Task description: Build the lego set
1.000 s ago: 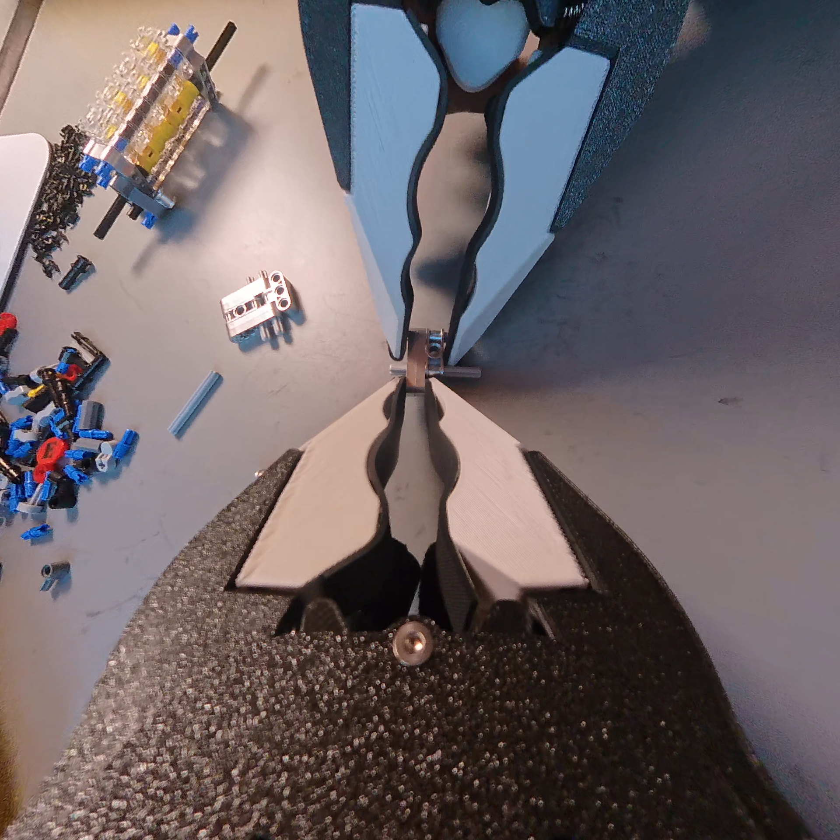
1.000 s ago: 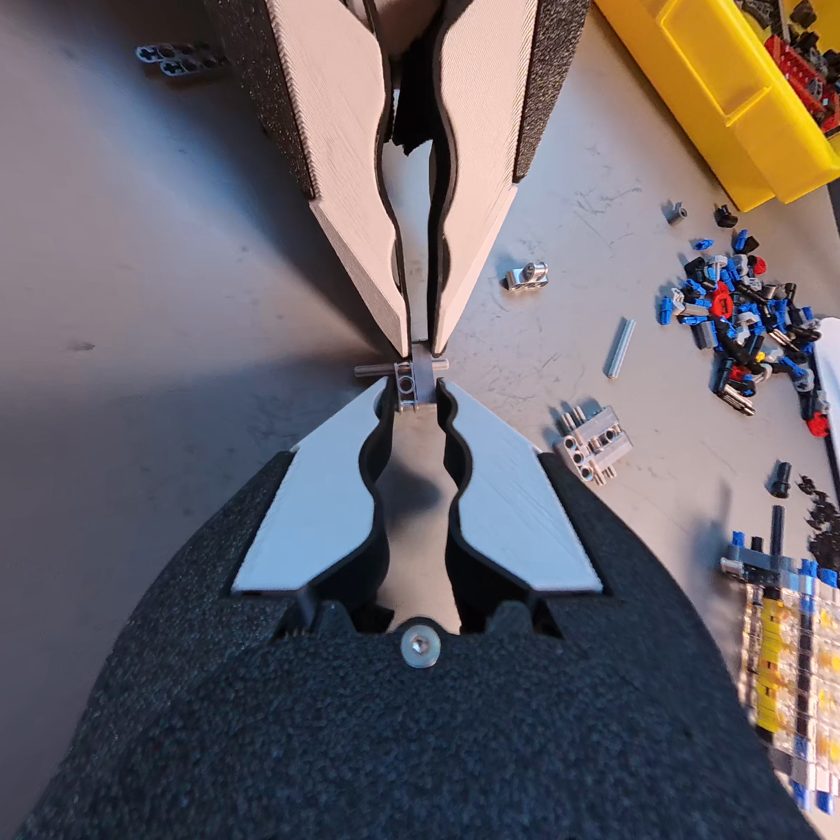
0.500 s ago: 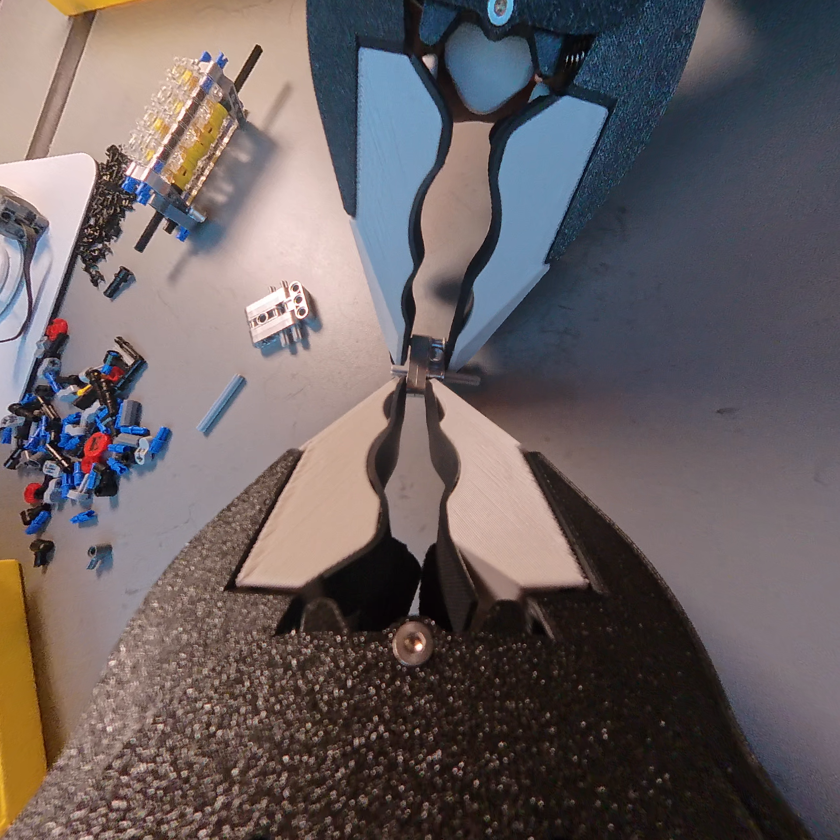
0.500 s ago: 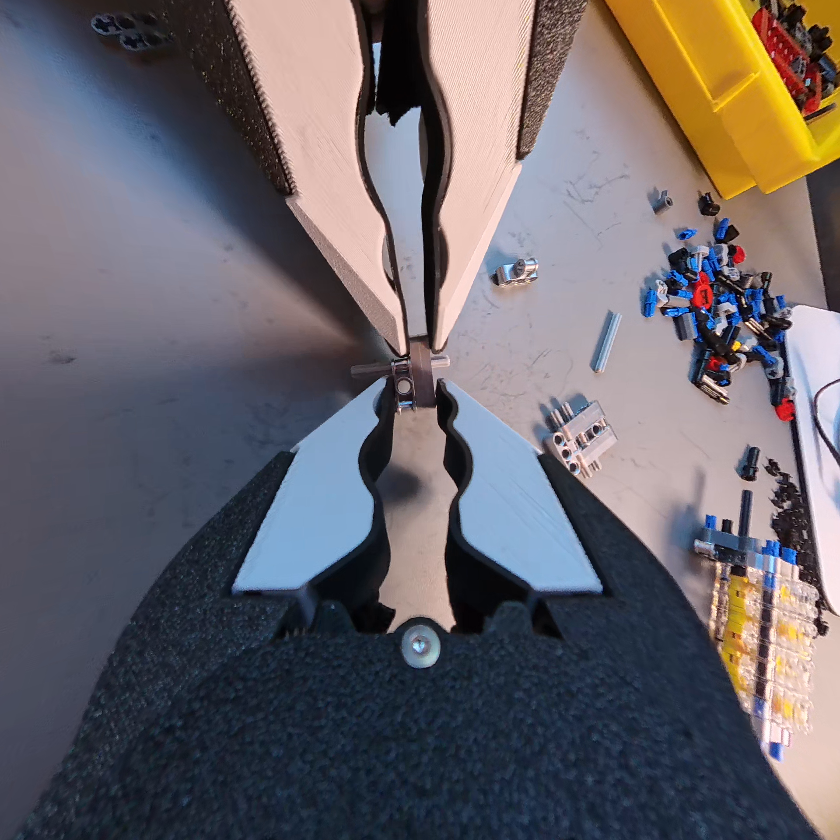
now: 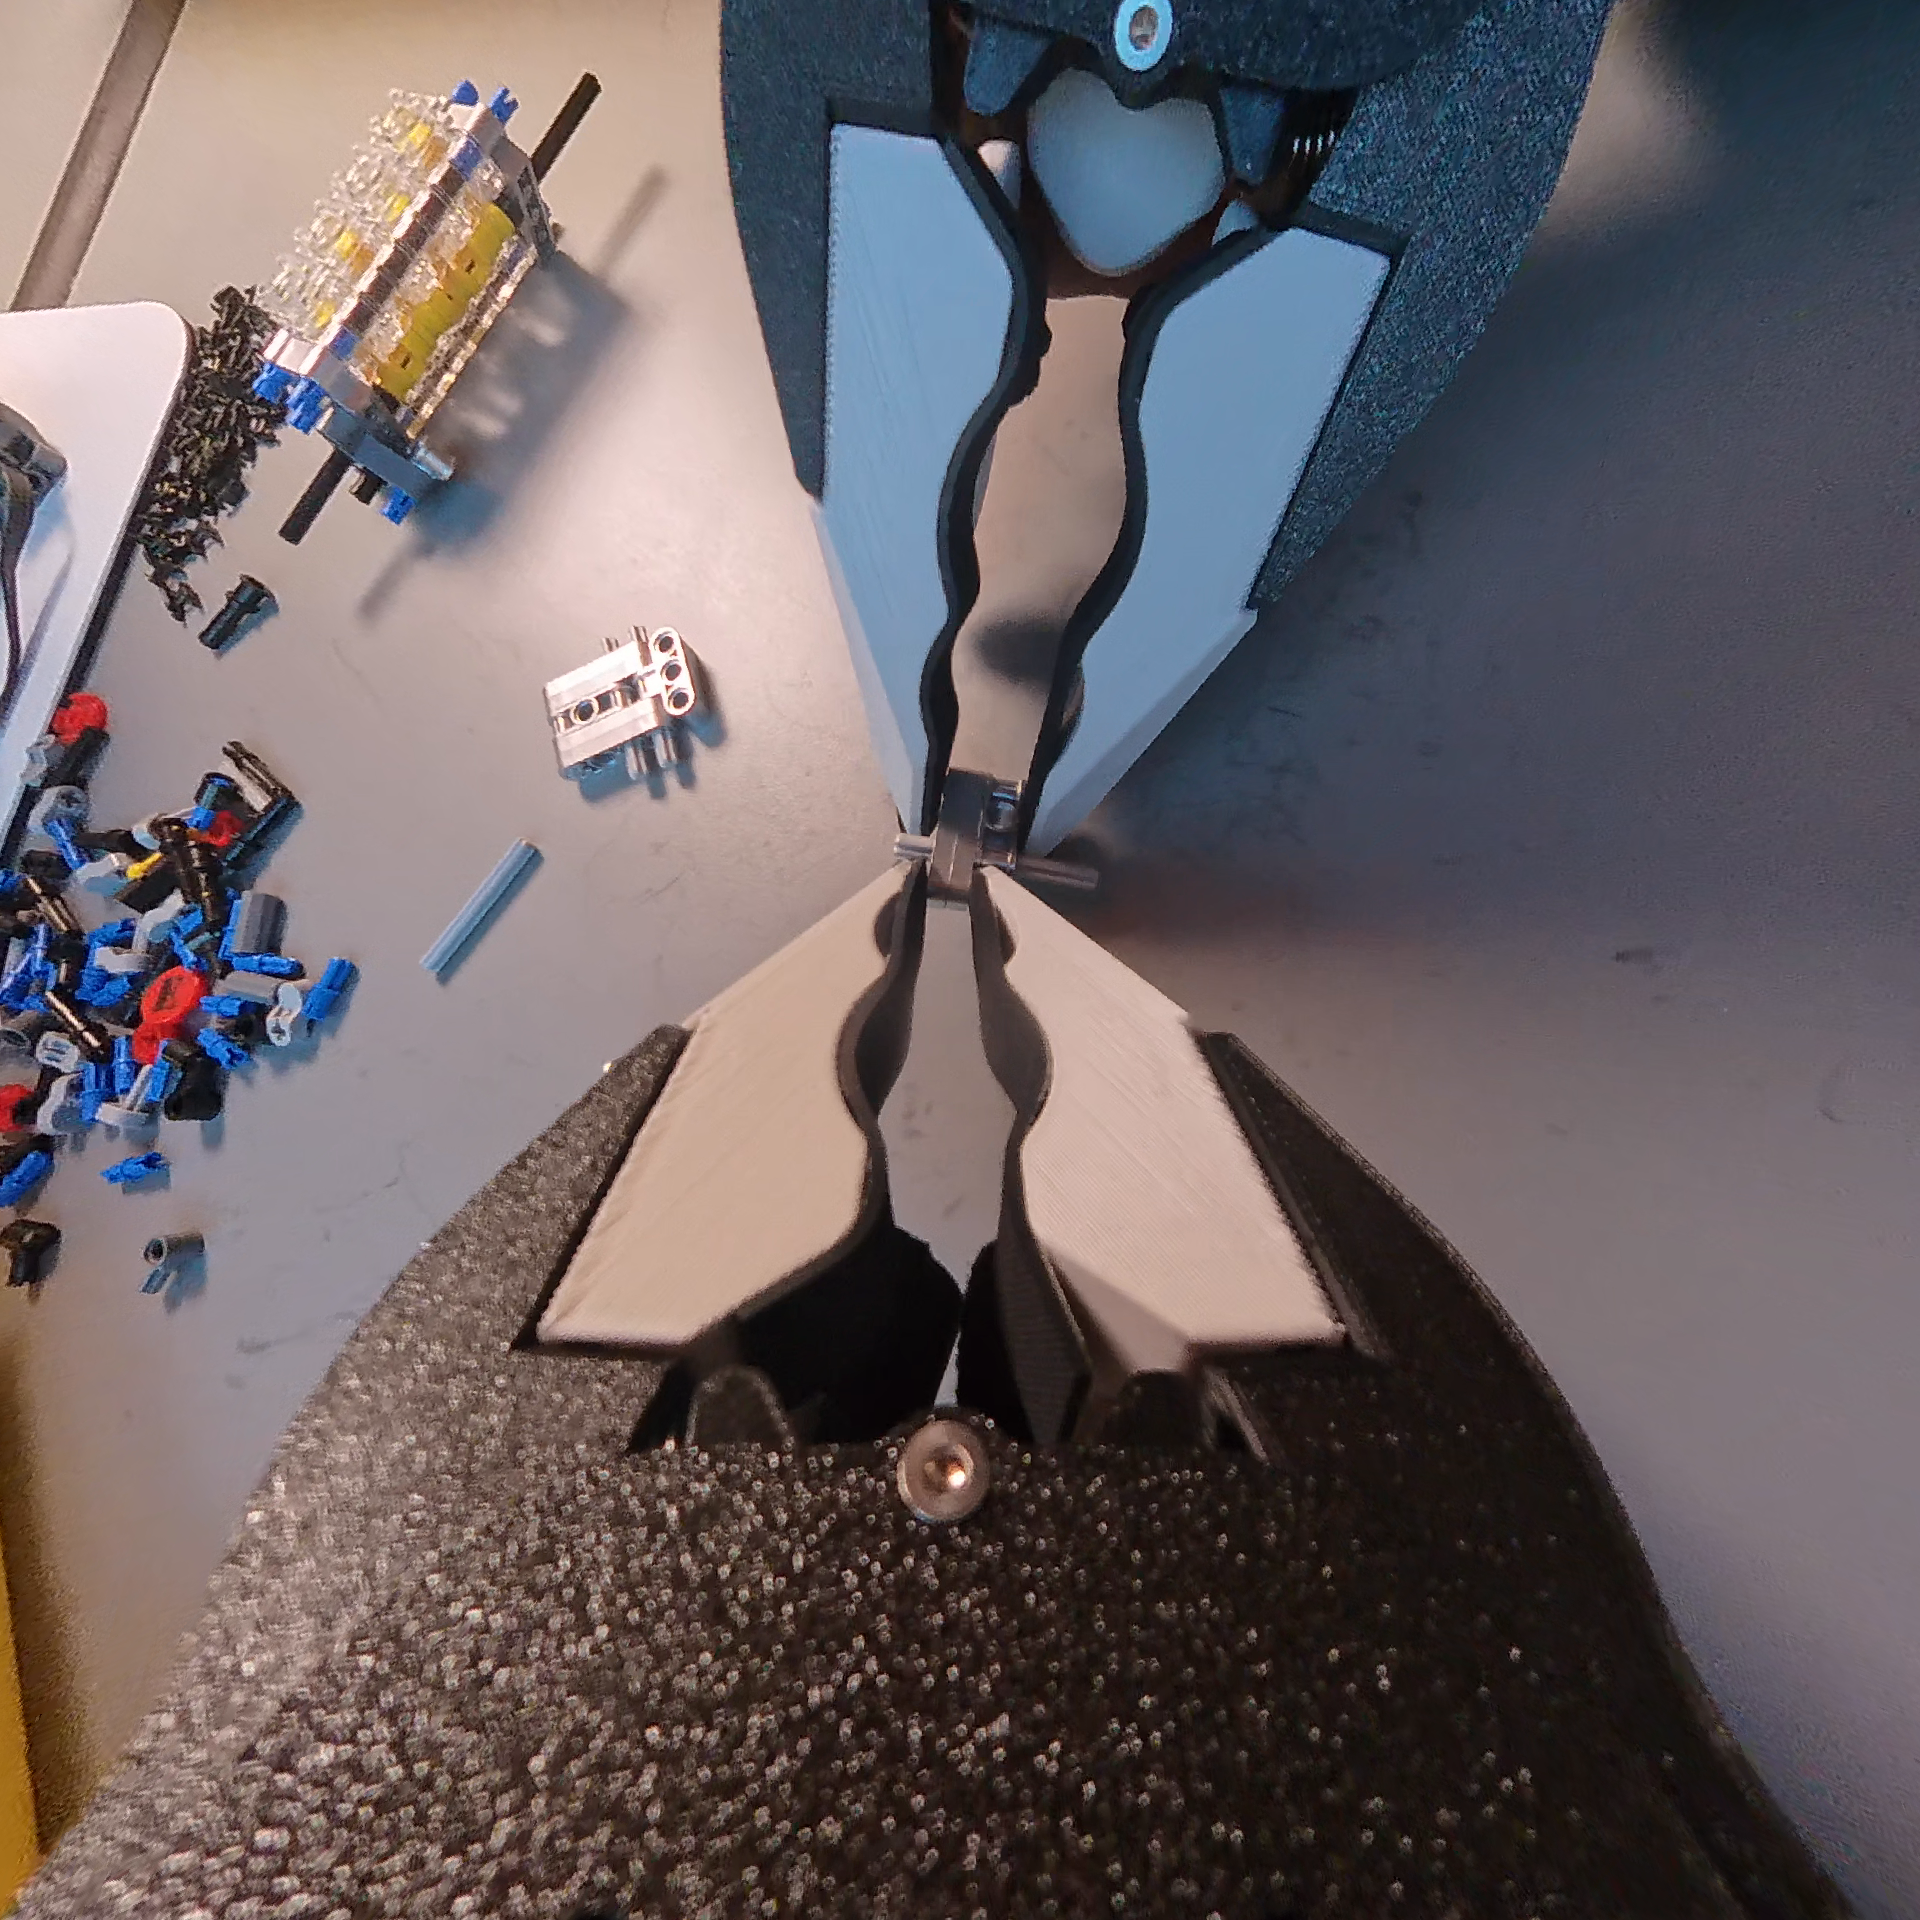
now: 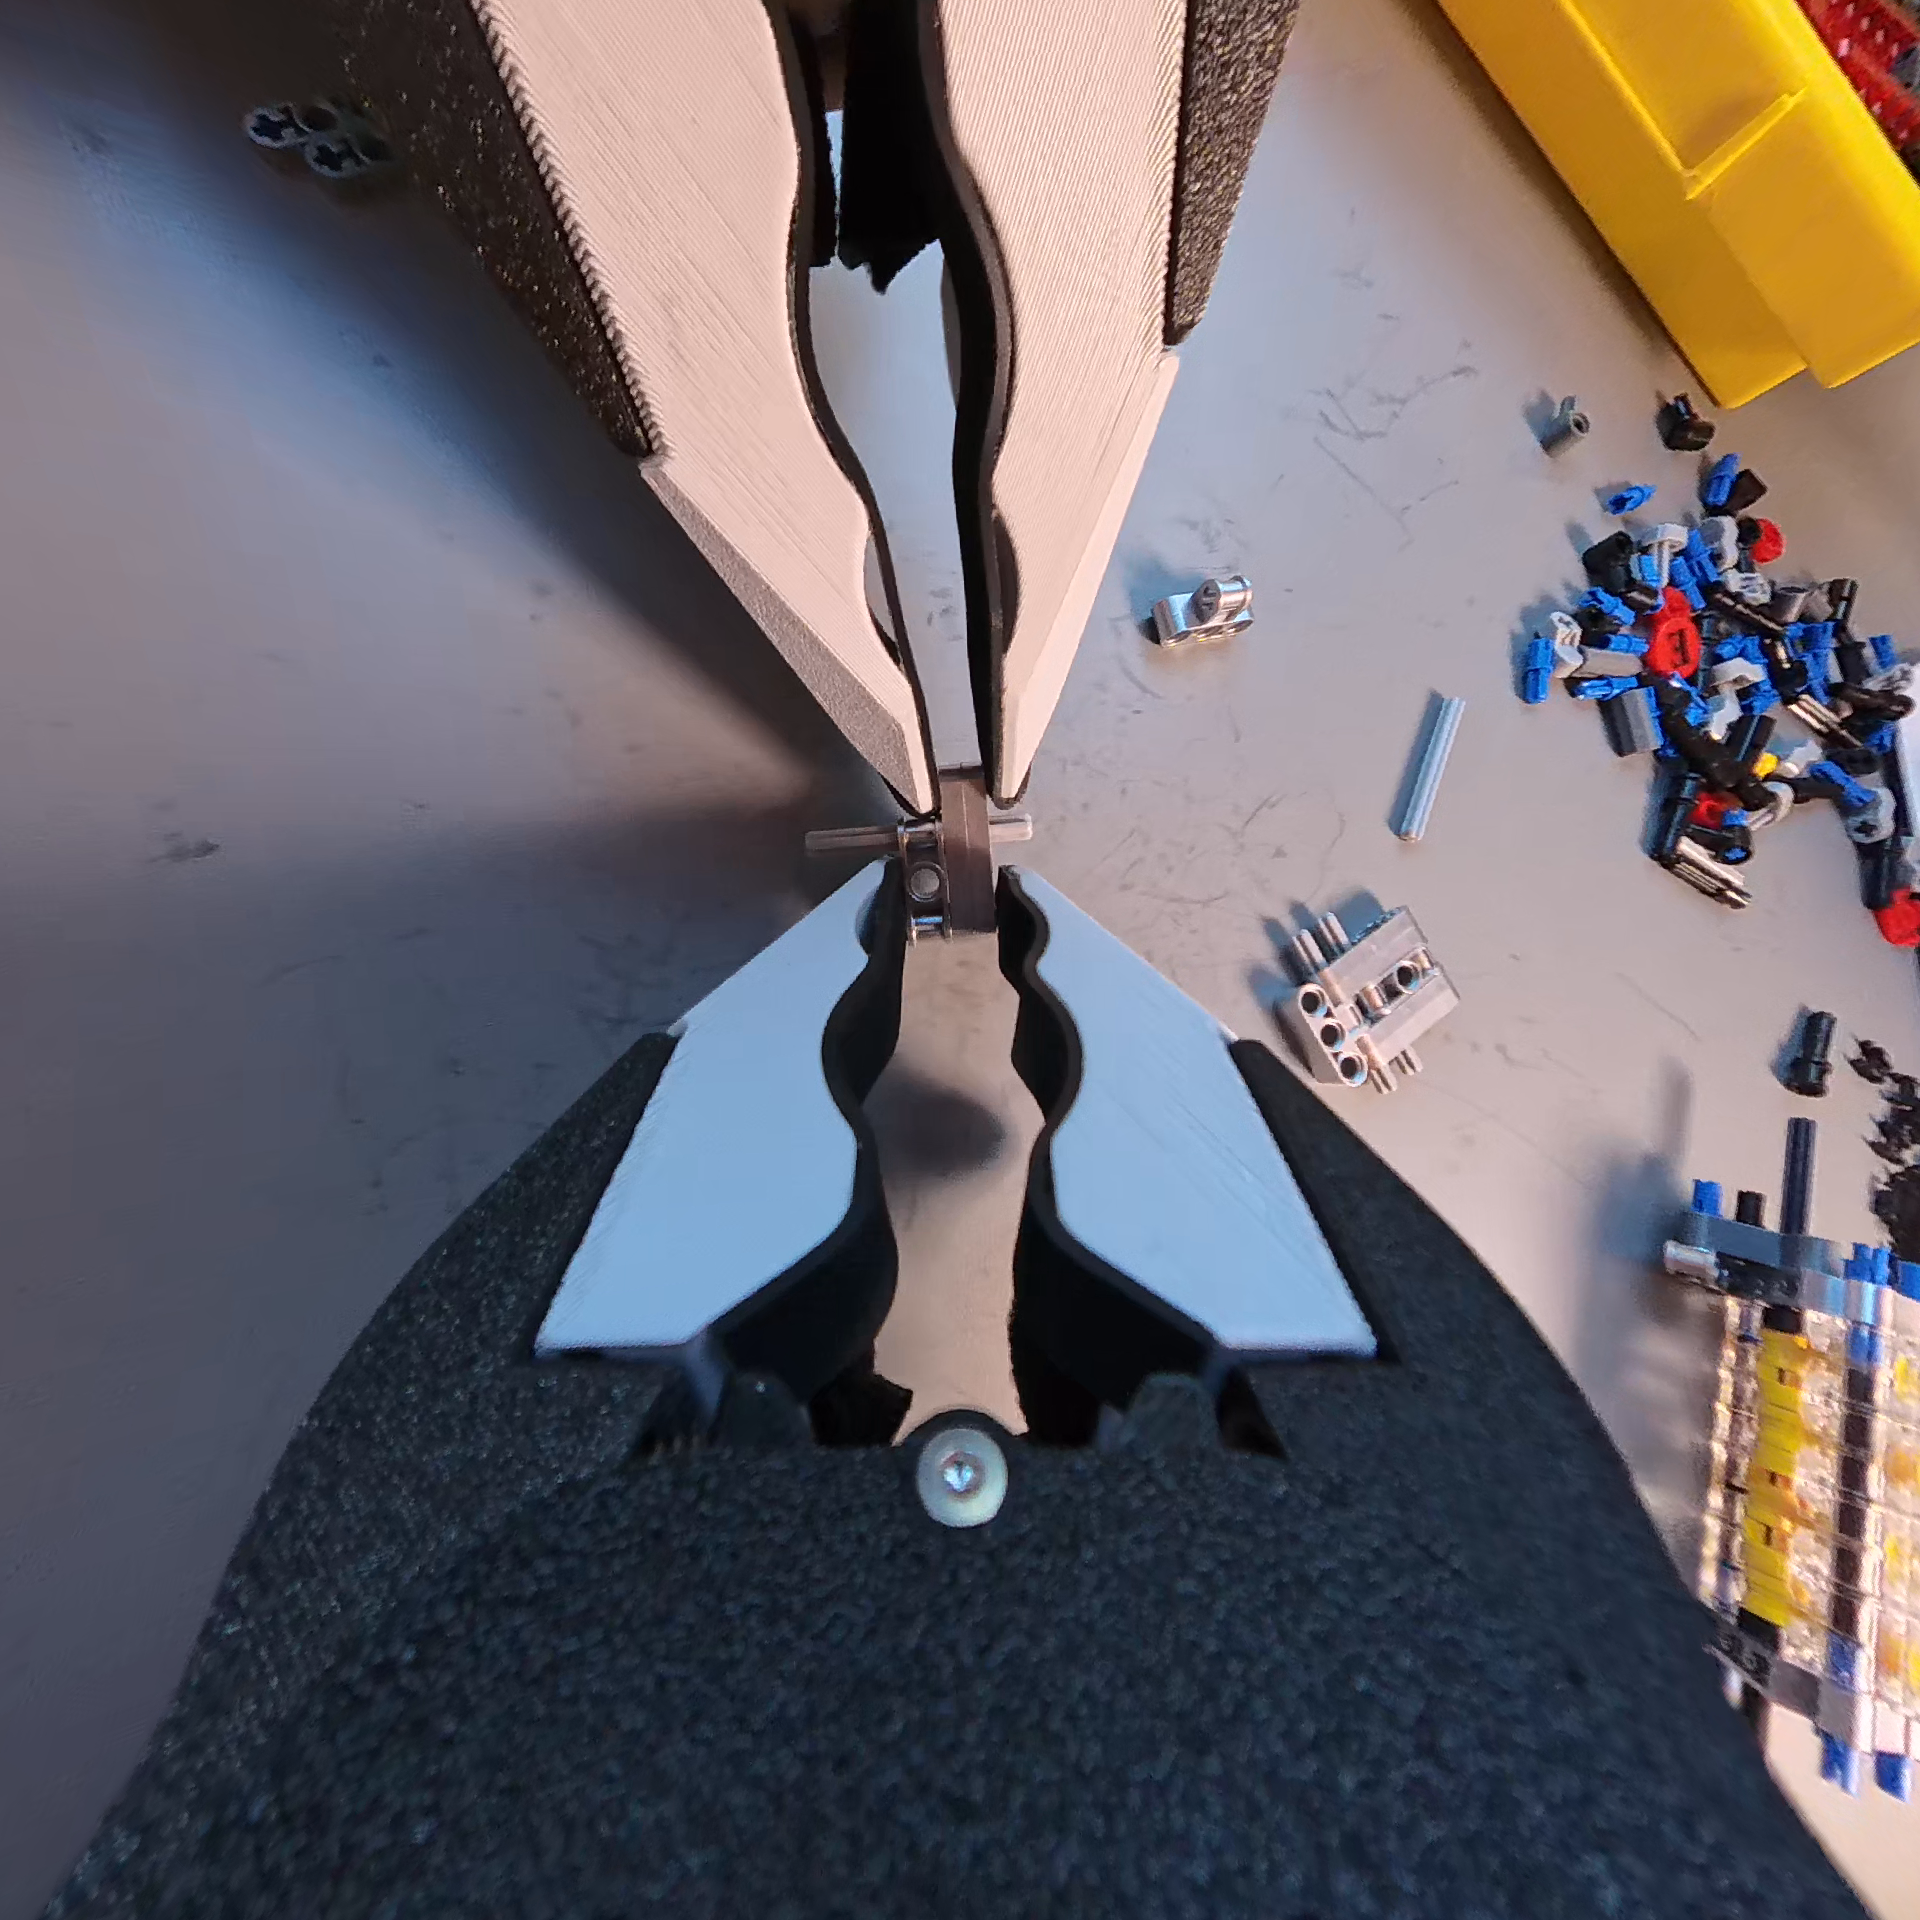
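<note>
Left gripper (image 5: 948, 891): tips clenched on a small grey connector piece (image 5: 971, 826) with a thin axle (image 5: 1060, 871) through it; held above the counter (image 5: 1558, 1039).
Right gripper (image 6: 951, 914): comes in from the opposite side, tip to tip with the left, pinching the same small assembly by its lighter grey holed part (image 6: 925, 883).
Pose: both grippers point at each other, fingers nearly in line, the axle crosswise between them.
Left view only: white tray edge (image 5: 94, 436) at far left, with a scatter of tiny black pins (image 5: 208, 436) beside it.
Right view only: yellow bin (image 6: 1683, 177) at top right; a lone grey connector (image 6: 1200, 611) near the left gripper; a dark cross-holed piece (image 6: 317, 140) at top left.
Both views: pile of blue, black and red pins (image 5: 135, 997); light blue axle (image 5: 480, 906); grey beam block (image 5: 623, 707); clear-and-yellow built assembly on a black axle (image 5: 416, 301).
</note>
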{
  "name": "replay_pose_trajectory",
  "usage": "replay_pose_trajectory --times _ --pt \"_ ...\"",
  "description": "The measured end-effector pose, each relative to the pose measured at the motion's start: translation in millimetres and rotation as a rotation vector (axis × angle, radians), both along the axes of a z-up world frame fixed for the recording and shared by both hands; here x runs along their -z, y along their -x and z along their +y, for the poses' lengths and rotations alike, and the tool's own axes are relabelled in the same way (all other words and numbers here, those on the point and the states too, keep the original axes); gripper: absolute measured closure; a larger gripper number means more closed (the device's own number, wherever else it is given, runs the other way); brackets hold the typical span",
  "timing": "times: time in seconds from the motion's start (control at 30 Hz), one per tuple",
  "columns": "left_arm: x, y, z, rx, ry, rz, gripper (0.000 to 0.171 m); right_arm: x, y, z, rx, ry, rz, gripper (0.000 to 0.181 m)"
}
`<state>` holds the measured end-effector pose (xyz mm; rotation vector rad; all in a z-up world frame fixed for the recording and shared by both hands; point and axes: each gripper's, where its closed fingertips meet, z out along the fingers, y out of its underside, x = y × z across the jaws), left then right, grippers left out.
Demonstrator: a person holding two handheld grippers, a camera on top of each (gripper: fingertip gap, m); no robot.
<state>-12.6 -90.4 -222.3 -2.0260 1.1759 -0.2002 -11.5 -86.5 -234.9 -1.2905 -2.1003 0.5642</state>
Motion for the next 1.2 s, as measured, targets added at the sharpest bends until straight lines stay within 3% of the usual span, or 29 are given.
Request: replay_pose_trajectory --times 0.6,0.67,0.73,0.83,0.97,1.2 --pt "1 3 0 0.022 -0.021 0.012 0.166 -1 2 1 0.014 0.014 0.016 0.166" --pt "1 4 1 0.024 -0.039 0.032 0.166 -7 3 4 0.007 -0.014 0.059 0.158" --pt "0 4 3 0.027 -0.059 0.036 0.166 -13 1 9 0.019 0.0 0.078 0.137" --pt "1 4 3 0.03 -0.058 0.036 0.166 -22 -1 10 0.01 0.058 0.116 0.133" --pt "13 4 -1 0.021 0.029 0.027 0.166 -18 -6 11 -0.006 0.046 0.091 0.138" --pt "15 4 -5 -0.007 0.191 -0.156 0.165 -11 -7 8 -0.024 0.083 0.069 0.141"
